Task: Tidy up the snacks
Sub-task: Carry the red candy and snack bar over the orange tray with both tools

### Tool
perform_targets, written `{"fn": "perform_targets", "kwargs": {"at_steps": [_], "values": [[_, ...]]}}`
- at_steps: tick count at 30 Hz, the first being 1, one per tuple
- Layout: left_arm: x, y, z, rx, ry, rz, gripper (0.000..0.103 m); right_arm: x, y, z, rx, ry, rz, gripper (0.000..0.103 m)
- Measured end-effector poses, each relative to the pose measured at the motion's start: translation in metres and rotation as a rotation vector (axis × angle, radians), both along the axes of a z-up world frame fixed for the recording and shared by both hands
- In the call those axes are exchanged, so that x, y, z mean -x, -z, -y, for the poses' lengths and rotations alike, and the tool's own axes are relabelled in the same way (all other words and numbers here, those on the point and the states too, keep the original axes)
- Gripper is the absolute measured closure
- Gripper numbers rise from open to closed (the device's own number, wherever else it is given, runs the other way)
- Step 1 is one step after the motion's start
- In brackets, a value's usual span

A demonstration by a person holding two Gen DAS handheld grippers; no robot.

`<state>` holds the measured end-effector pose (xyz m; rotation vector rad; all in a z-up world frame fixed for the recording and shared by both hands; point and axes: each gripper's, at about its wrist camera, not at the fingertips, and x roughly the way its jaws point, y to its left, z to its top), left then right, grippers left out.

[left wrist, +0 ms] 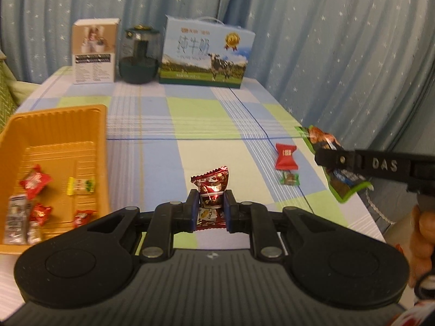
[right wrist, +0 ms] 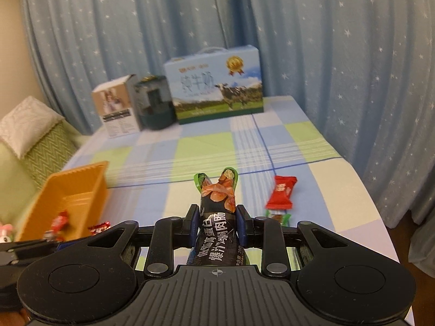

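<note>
My left gripper (left wrist: 211, 203) is shut on a dark red snack packet (left wrist: 213, 190), held above the table to the right of the orange tray (left wrist: 103, 141). The tray holds several wrapped candies (left wrist: 34, 183). My right gripper (right wrist: 217, 217) is shut on a green and black sausage packet (right wrist: 217, 203); it also shows in the left wrist view (left wrist: 320, 138) at the right. A red candy (left wrist: 285, 156) and a small green candy (left wrist: 290, 178) lie on the tablecloth; both also show in the right wrist view (right wrist: 281, 191), (right wrist: 278, 216).
At the table's back stand a white box (left wrist: 93, 51), a dark glass jar (left wrist: 138, 54) and a blue milk carton box (left wrist: 206, 51). Blue starred curtains hang behind and to the right. A green sofa (right wrist: 35, 146) stands left of the table.
</note>
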<state>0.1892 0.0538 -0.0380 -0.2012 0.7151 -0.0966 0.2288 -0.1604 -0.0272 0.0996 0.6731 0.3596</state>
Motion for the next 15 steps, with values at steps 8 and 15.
{"fn": "perform_targets", "kwargs": {"at_steps": [8, 15], "values": [[0.038, -0.028, -0.023, -0.012, -0.049, 0.025, 0.087, 0.044, -0.019, -0.024, -0.012, -0.041, 0.014, 0.074], [0.066, -0.042, -0.046, -0.022, -0.095, 0.036, 0.087, 0.068, -0.027, -0.051, -0.009, -0.103, 0.027, 0.074]]}}
